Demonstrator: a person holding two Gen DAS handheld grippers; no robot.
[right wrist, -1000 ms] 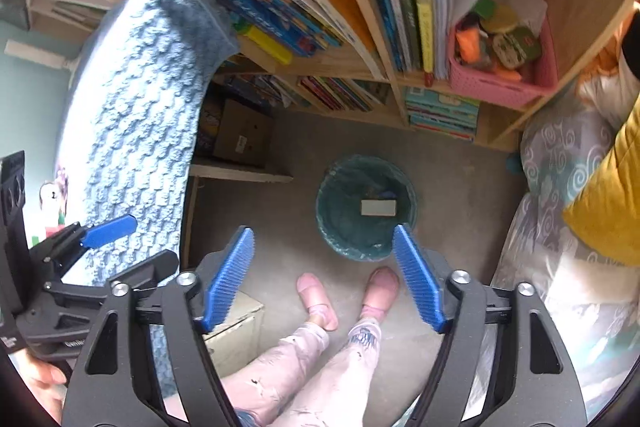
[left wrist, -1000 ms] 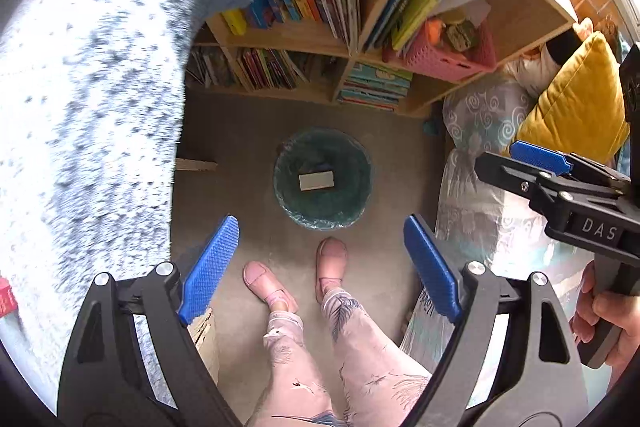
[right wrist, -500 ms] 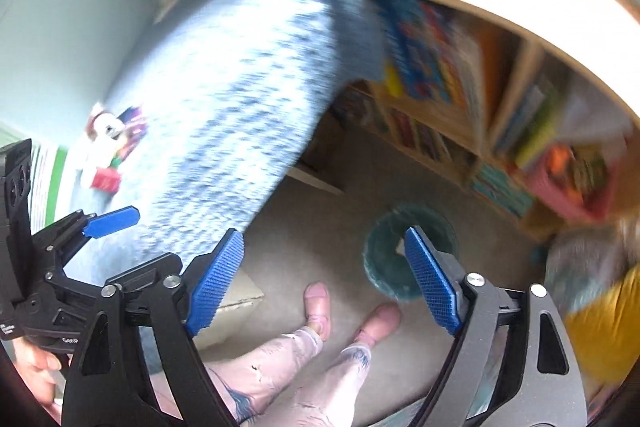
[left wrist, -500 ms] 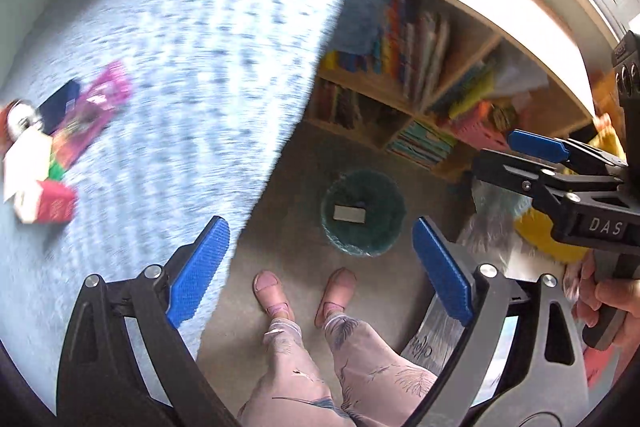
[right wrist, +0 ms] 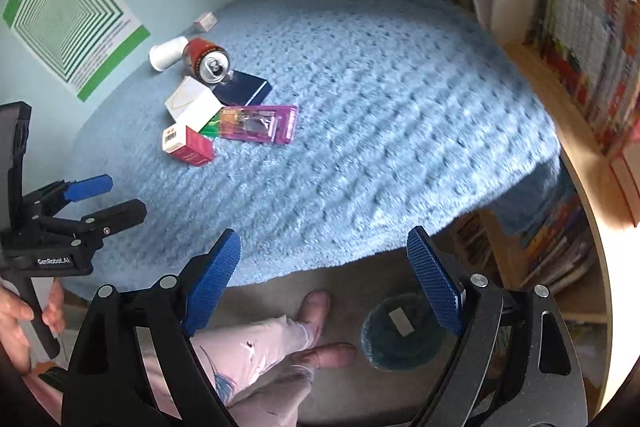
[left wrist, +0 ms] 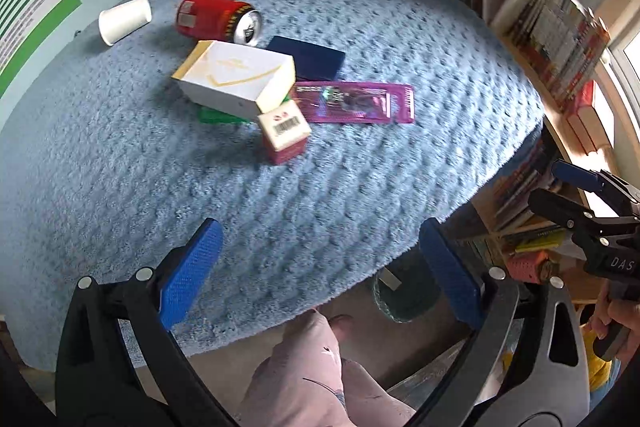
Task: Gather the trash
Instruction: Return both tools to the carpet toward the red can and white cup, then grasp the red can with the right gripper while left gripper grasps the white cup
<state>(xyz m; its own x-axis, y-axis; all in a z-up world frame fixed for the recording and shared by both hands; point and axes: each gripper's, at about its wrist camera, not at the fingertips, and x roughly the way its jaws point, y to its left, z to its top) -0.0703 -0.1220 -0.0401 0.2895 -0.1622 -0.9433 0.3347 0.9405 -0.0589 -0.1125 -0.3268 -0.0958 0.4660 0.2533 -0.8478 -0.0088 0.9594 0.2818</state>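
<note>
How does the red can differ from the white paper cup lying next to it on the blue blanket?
The can is red and shiny metal; the cup is plain white. The can's top end, with its drinking hole, faces the cameras, while the cup's open mouth faces away towards the wall. The can looks wider than the cup. Both lie on their sides on the blanket.

- Blue blanket [left wrist: 360, 163] beneath the tool: nubby, matt knitted cloth.
- Red can [left wrist: 216, 19] far ahead: glossy metal.
- White box [left wrist: 236, 79]: smooth card.
- Purple packet [left wrist: 356, 103]: shiny plastic.

blue blanket [left wrist: 360, 187] | bookshelf [right wrist: 576, 39] | green-striped poster [right wrist: 68, 11] | carpet floor [right wrist: 352, 283]
</note>
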